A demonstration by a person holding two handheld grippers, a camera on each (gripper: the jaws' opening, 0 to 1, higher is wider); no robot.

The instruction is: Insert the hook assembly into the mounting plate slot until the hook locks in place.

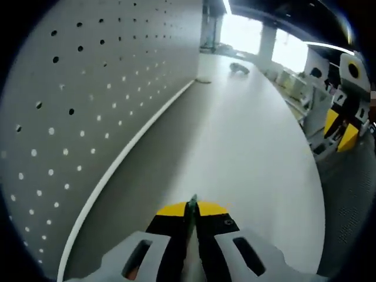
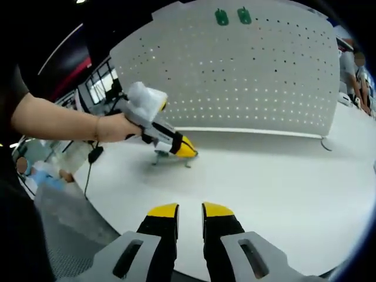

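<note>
My left gripper (image 1: pixel 191 209) is shut on a thin green hook piece (image 1: pixel 192 202) that pokes out between its yellow tips, low over the white table (image 1: pixel 247 153). The perforated grey pegboard (image 1: pixel 88 88) stands close on its left. In the right gripper view a hand holds that left gripper (image 2: pixel 185 150) tilted down, with the green hook piece (image 2: pixel 169 157) resting on the table in front of the pegboard (image 2: pixel 247 82). Two green hooks (image 2: pixel 221 17) hang near the board's top edge. My right gripper (image 2: pixel 190 210) is open, with nothing between its fingers, above the table's near edge.
A small dark object (image 1: pixel 239 68) lies far down the table. The pegboard's white base strip (image 2: pixel 247 131) runs along the table. A person (image 2: pixel 348 59) stands at the far right. Shelving and equipment (image 1: pixel 305 88) lie beyond the table's curved edge.
</note>
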